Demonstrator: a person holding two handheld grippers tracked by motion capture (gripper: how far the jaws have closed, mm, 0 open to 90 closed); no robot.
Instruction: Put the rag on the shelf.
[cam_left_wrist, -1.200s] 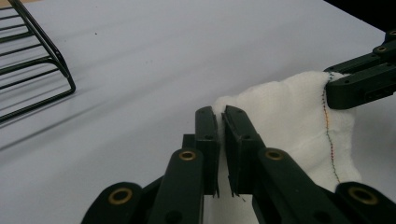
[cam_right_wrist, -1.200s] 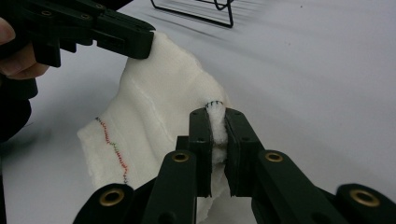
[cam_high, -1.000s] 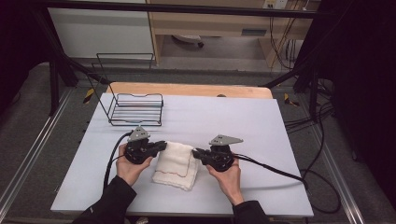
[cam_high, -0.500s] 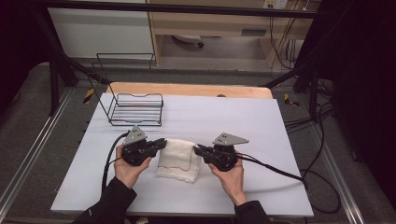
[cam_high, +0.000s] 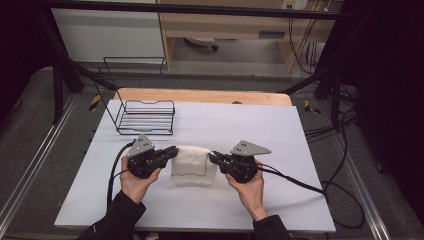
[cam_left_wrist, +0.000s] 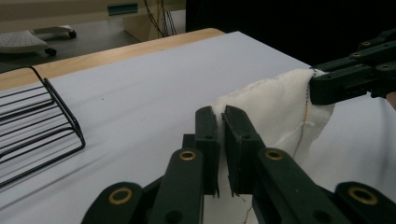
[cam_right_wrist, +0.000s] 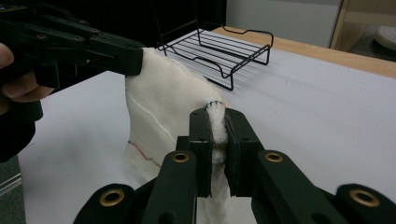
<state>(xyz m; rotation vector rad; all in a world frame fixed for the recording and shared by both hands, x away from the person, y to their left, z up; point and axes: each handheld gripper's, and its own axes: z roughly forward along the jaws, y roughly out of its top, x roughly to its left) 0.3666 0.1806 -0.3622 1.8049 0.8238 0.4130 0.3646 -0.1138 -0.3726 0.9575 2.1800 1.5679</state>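
My left gripper (cam_high: 172, 151) has its fingers pinched on one upper corner of the white cloth (cam_high: 192, 167). In the left gripper view, the cloth edge (cam_left_wrist: 261, 100) sits clamped between the two black fingers (cam_left_wrist: 207, 135). My right gripper (cam_high: 214, 157) has its fingers pinched on the opposite upper corner. In the right gripper view, a bunched bit of cloth with dark stitching (cam_right_wrist: 215, 116) is squeezed between the fingers (cam_right_wrist: 201, 135).

Change since a second ago: the cloth lay as a low, folded bundle on the table (cam_high: 300, 150) between my two grippers. Both grippers are now higher, and the top edge of the cloth is stretched between them. The cloth hangs as a short curtain. Its lower part appears to rest on the table surface; I cannot tell how much of it remains in contact.

Meaning for the work: I judge that the grasp is secure on both corners and that the lift phase is under way. The folds are opening out as the cloth comes up.

Next requirement, as I judge it: further lift until the bottom hem clears the table, with even tension between the corners.

The wire basket (cam_high: 146, 116) stands well apart, at the far left of the table, and is untouched.
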